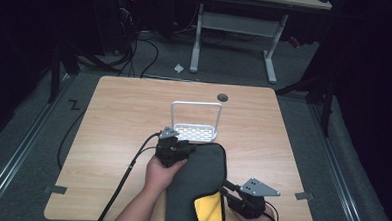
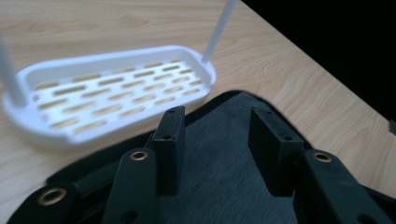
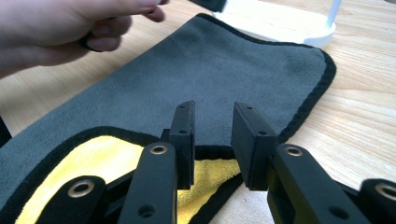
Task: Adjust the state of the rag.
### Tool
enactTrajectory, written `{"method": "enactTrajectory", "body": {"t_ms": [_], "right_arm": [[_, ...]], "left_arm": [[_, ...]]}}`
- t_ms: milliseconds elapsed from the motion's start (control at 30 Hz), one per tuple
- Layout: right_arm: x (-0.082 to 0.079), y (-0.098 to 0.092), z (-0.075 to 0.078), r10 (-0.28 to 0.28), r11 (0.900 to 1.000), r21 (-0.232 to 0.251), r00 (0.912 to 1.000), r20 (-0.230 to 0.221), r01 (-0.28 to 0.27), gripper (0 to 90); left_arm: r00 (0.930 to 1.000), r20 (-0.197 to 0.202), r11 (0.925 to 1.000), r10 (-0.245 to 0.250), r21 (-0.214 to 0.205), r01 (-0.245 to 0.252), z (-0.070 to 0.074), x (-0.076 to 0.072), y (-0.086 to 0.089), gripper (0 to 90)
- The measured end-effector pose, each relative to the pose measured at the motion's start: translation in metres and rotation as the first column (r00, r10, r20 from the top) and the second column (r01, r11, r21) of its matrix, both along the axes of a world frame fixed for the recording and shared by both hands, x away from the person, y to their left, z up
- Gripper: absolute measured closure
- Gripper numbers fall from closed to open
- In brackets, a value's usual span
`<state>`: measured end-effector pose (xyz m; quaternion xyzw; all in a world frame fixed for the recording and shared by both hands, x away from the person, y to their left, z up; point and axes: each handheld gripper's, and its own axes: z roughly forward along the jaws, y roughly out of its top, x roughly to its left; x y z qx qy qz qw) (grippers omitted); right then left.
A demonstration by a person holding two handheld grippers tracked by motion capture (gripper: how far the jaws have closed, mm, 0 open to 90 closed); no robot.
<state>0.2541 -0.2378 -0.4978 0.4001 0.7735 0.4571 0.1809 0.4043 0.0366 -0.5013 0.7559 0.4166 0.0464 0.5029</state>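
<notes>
A grey cloth [image 1: 201, 173] with a black hem lies flat on the wooden table [image 1: 124, 112], its near corner folded over to show a yellow underside [image 1: 207, 211]. Its far end touches a white slotted tray [image 1: 195, 133] with a tall wire handle. My left gripper [image 1: 188, 147] hovers over that far end, open, with grey cloth [image 2: 219, 158] below the gap and the tray [image 2: 112, 93] just ahead. At the near right, my right gripper [image 1: 226, 187] stands open over the hem beside the yellow fold [image 3: 102, 158]. Nothing is pinched in either gripper [image 2: 217, 114] [image 3: 212, 109].
A dark round hole [image 1: 222, 97] sits near the table's far edge. White desk legs [image 1: 270, 63] and cables [image 1: 136, 53] stand on the floor beyond. The person's left hand [image 3: 60, 28] shows in the right gripper view, above the cloth.
</notes>
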Motion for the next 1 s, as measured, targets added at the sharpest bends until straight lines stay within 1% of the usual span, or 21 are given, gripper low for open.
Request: {"method": "enactTrajectory", "body": {"t_ms": [67, 133, 200, 233, 267, 333, 400, 433, 500, 533, 567, 633, 667, 733, 800, 867, 900, 1000], "right_arm": [[0.000, 0.002, -0.001, 0.006, 0.9999, -0.008, 1.0000, 0.000, -0.006, 70.8], [0.001, 0.004, -0.002, 0.009, 0.9998, -0.015, 1.0000, 0.001, -0.009, 70.9], [0.002, 0.006, -0.002, 0.009, 0.9997, -0.021, 1.0000, -0.003, -0.009, 71.7], [0.003, 0.007, -0.002, 0.013, 0.9994, -0.032, 0.9999, 0.000, -0.013, 72.9], [0.006, 0.010, -0.001, 0.018, 0.9989, -0.043, 0.9998, -0.002, -0.018, 75.8], [0.014, 0.019, 0.002, 0.031, 0.9967, -0.074, 0.9995, -0.008, -0.032, 83.2], [0.024, 0.031, 0.002, 0.049, 0.9921, -0.114, 0.9984, -0.030, -0.052, 90.0], [0.030, 0.039, 0.000, 0.054, 0.9873, -0.147, 0.9975, -0.045, -0.060, 90.0], [0.038, 0.048, -0.007, 0.064, 0.9793, -0.187, 0.9945, -0.083, -0.078, 90.0], [0.041, 0.052, -0.012, 0.074, 0.9722, -0.213, 0.9911, -0.111, -0.096, 90.0], [0.041, 0.054, -0.015, 0.082, 0.9672, -0.229, 0.9888, -0.125, -0.109, 90.0], [0.039, 0.055, -0.021, 0.102, 0.9561, -0.258, 0.9831, -0.152, -0.139, 90.0], [0.038, 0.055, -0.022, 0.110, 0.9533, -0.264, 0.9825, -0.151, -0.147, 90.0], [0.032, 0.049, -0.019, 0.113, 0.9549, -0.256, 0.9810, -0.158, -0.151, 90.0], [0.021, 0.038, -0.016, 0.110, 0.9542, -0.259, 0.9813, -0.158, -0.149, 90.0], [0.013, 0.029, -0.015, 0.104, 0.9568, -0.253, 0.9813, -0.162, -0.143, 90.0], [0.006, 0.021, -0.014, 0.094, 0.9603, -0.245, 0.9818, -0.165, -0.133, 90.0], [-0.009, 0.003, -0.009, 0.060, 0.9691, -0.229, 0.9881, -0.142, -0.091, 90.0]], "left_arm": [[1.0000, 0.003, 0.9999, -0.001, 0.017, 0.001, -0.003, -0.007, 0.010, 58.7], [0.9999, 0.008, 0.9992, -0.011, 0.039, 0.010, -0.005, -0.017, 0.018, 62.4], [0.9993, 0.005, 0.9972, -0.037, 0.066, 0.037, -0.007, -0.029, 0.025, 69.8], [0.9988, 0.005, 0.9956, -0.049, 0.080, 0.049, -0.009, -0.036, 0.027, 73.1], [0.9979, 0.003, 0.9935, -0.065, 0.094, 0.065, -0.010, -0.043, 0.029, 76.1], [0.9969, -0.004, 0.9910, -0.079, 0.109, 0.079, -0.013, -0.050, 0.029, 79.8], [0.9957, -0.014, 0.9856, -0.092, 0.142, 0.093, -0.018, -0.054, 0.027, 82.5], [0.9956, -0.019, 0.9828, -0.092, 0.159, 0.094, -0.021, -0.055, 0.026, 84.6], [0.9950, -0.029, 0.9773, -0.096, 0.187, 0.099, -0.025, -0.055, 0.024, 87.1], [0.9948, -0.028, 0.9755, -0.098, 0.195, 0.101, -0.026, -0.055, 0.023, 87.7], [0.9945, -0.029, 0.9731, -0.100, 0.205, 0.104, -0.027, -0.055, 0.023, 87.8], [0.9942, -0.028, 0.9714, -0.104, 0.212, 0.107, -0.029, -0.055, 0.022, 88.1], [0.9940, -0.026, 0.9710, -0.106, 0.213, 0.109, -0.029, -0.055, 0.022, 88.2], [0.9942, -0.021, 0.9718, -0.106, 0.210, 0.108, -0.030, -0.055, 0.023, 88.2], [0.9945, -0.018, 0.9745, -0.103, 0.198, 0.105, -0.031, -0.056, 0.024, 88.2], [0.9947, -0.019, 0.9770, -0.101, 0.187, 0.103, -0.032, -0.056, 0.025, 88.2], [0.9947, -0.018, 0.9779, -0.101, 0.182, 0.102, -0.033, -0.056, 0.025, 88.2], [0.9948, -0.018, 0.9783, -0.100, 0.181, 0.101, -0.033, -0.056, 0.026, 88.2]]}}
